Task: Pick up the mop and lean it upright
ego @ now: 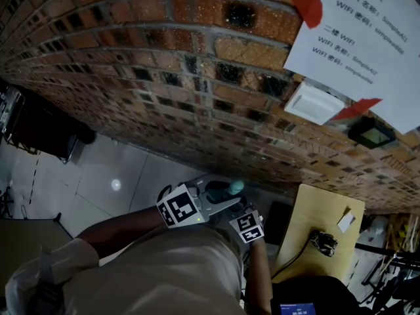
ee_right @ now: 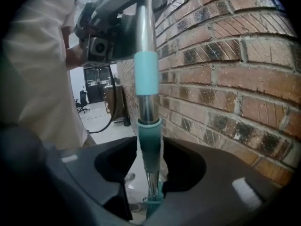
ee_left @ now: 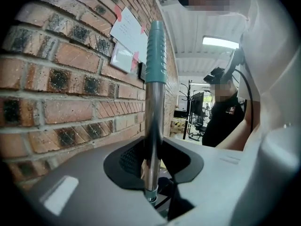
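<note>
Your left tongs (ee_left: 151,168) are clamped narrow on the bare metal tube of the mop handle (ee_left: 154,107), below its teal grip (ee_left: 155,51). Your right tongs (ee_right: 150,168), lower on that handle, stand wider, pads just clear of the teal sleeve (ee_right: 149,147) between them. The handle stands upright close beside the brick wall (ee_right: 235,79); whether it touches the wall, you cannot tell.

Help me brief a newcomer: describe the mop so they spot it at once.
Start at the brick wall. Close beside it the mop stands upright, between the jaws of the left gripper and the right gripper. It alone is a shiny metal pole with a ribbed teal grip on top.
</note>
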`<state>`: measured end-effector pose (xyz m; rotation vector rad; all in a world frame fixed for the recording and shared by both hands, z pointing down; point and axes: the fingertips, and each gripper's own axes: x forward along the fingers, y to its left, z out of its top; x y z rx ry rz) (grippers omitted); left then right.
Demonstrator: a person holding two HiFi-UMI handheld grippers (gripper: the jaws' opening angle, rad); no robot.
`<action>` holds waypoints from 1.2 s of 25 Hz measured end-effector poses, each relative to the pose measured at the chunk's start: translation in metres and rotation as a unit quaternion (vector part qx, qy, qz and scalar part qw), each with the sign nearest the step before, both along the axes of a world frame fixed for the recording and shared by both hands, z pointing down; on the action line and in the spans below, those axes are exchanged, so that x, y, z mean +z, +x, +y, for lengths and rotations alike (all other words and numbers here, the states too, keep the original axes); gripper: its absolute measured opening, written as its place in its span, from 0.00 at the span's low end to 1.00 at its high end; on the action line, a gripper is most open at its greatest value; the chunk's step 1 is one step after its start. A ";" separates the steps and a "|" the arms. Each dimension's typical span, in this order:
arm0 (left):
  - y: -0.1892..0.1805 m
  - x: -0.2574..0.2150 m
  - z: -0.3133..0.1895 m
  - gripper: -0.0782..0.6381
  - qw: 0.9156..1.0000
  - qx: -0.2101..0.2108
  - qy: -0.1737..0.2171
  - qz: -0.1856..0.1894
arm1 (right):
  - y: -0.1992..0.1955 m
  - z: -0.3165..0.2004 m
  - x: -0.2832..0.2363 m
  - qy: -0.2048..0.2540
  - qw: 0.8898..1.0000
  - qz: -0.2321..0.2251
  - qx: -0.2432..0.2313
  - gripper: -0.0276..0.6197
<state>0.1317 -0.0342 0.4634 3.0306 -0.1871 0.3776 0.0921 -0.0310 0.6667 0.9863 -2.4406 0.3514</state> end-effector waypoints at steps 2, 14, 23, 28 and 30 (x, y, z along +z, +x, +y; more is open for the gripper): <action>-0.001 0.010 -0.003 0.27 1.000 -0.018 -0.002 -0.012 | 0.005 -0.001 -0.001 -0.004 1.000 -0.008 0.012 0.35; -0.015 0.054 -0.033 0.27 0.994 -0.097 -0.001 -0.057 | 0.041 0.017 0.012 -0.030 0.996 -0.032 0.076 0.36; -0.029 0.093 -0.047 0.27 0.988 -0.130 -0.011 -0.087 | 0.055 0.029 0.021 -0.048 0.992 -0.048 0.108 0.35; -0.038 0.116 -0.064 0.27 0.980 -0.171 -0.025 -0.097 | 0.053 0.030 0.021 -0.055 0.991 -0.052 0.111 0.33; -0.041 0.126 -0.069 0.27 0.977 -0.183 -0.031 -0.102 | 0.054 0.031 0.021 -0.053 0.990 -0.056 0.115 0.33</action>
